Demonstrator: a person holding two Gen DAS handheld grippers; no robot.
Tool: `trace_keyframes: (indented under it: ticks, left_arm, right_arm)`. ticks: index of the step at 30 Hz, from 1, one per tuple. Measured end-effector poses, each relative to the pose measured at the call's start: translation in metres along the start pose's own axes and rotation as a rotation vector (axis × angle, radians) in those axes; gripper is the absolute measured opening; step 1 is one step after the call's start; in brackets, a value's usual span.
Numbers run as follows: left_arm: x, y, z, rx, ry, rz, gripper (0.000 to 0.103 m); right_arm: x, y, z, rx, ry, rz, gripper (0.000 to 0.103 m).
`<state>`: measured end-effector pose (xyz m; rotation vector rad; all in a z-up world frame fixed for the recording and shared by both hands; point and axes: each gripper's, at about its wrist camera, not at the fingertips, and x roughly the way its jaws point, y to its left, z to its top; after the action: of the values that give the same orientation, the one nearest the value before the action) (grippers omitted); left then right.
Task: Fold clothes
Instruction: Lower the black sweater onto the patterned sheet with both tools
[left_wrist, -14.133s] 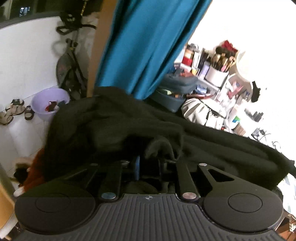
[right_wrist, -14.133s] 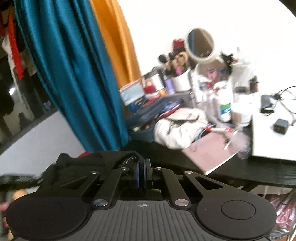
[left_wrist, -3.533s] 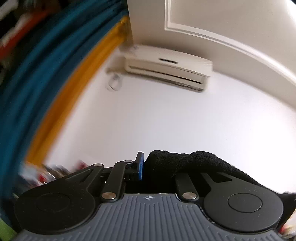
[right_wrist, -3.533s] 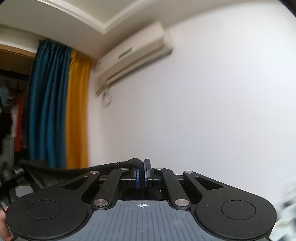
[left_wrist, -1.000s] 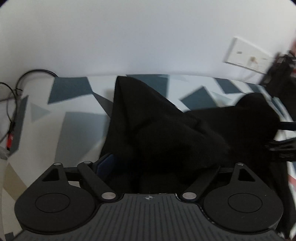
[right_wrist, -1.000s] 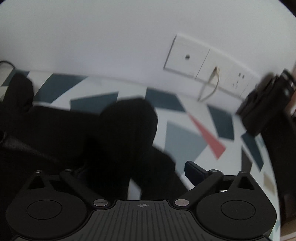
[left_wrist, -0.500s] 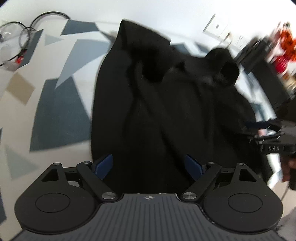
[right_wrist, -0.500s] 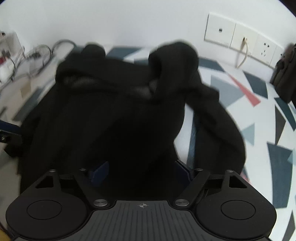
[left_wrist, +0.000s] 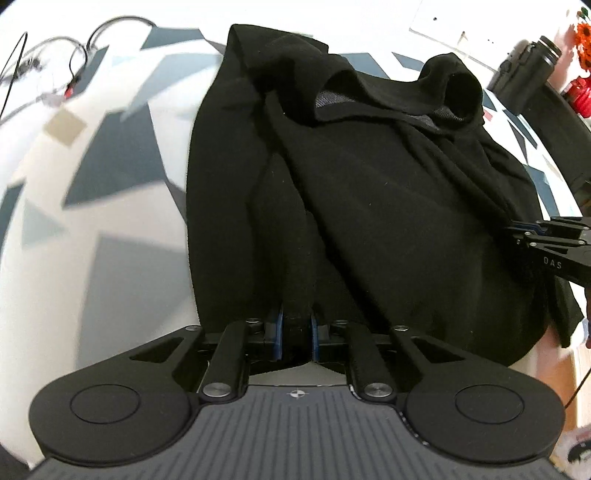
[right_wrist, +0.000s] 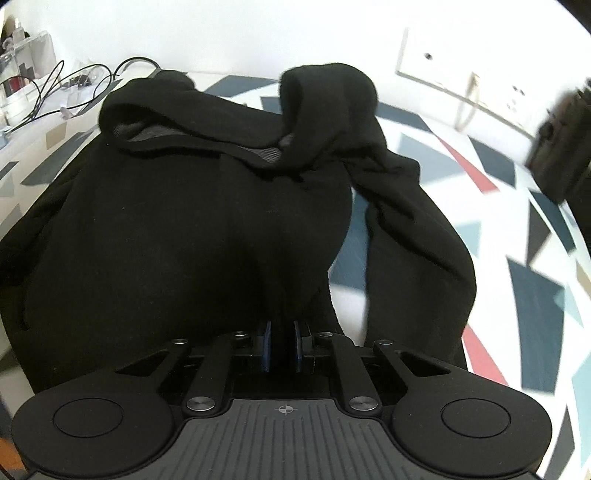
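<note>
A black hooded sweatshirt lies spread on the geometric-patterned bedsheet. The left gripper and the right gripper have just been closing and each now pinches the sweatshirt's near hem, hood farthest from them.

Left gripper: tipped steeply downward, jaws just drawn in, blue pads nearly together and pinching a fold of the black garment at its near edge. Right gripper: same steep downward tilt, jaws just drawn in too, pads pressed on dark cloth at the near hem. From the left wrist view the right gripper's narrowed tip enters from the right edge, against the garment's side.
</note>
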<state>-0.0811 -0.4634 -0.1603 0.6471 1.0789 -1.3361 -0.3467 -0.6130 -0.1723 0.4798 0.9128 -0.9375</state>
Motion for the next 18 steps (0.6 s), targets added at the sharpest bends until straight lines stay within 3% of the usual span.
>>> trace_keyframes:
  ticks: [5,7,9,11,14,16,18]
  left_arm:
    - [-0.006,-0.024,-0.024,0.023,0.040,-0.004,0.015]
    - [-0.007,-0.025,-0.025,0.018,0.058,-0.002,0.020]
    - [-0.010,-0.023,-0.023,0.014,0.057,0.009,0.046]
    - [-0.011,-0.018,-0.019,0.019,0.038,0.035,0.060]
    - [-0.011,-0.009,-0.013,0.012,0.013,0.061,0.060]
    - [-0.012,-0.004,-0.011,-0.031,0.002,0.042,0.059]
    - [-0.012,0.005,-0.007,-0.084,-0.008,0.016,0.044]
  right_arm:
    - [-0.026,-0.022,-0.031,0.012,0.038,0.025,0.011]
    - [-0.033,-0.028,-0.037,0.026,0.054,0.028,0.012]
    - [-0.037,-0.035,-0.035,0.052,0.083,0.031,0.013]
    - [-0.040,-0.040,-0.027,0.082,0.107,0.040,0.020]
    - [-0.060,-0.050,0.002,0.131,0.056,0.094,0.026]
    - [-0.081,-0.052,0.028,0.137,-0.027,0.146,0.030]
    - [-0.097,-0.049,0.055,0.131,-0.113,0.220,0.034]
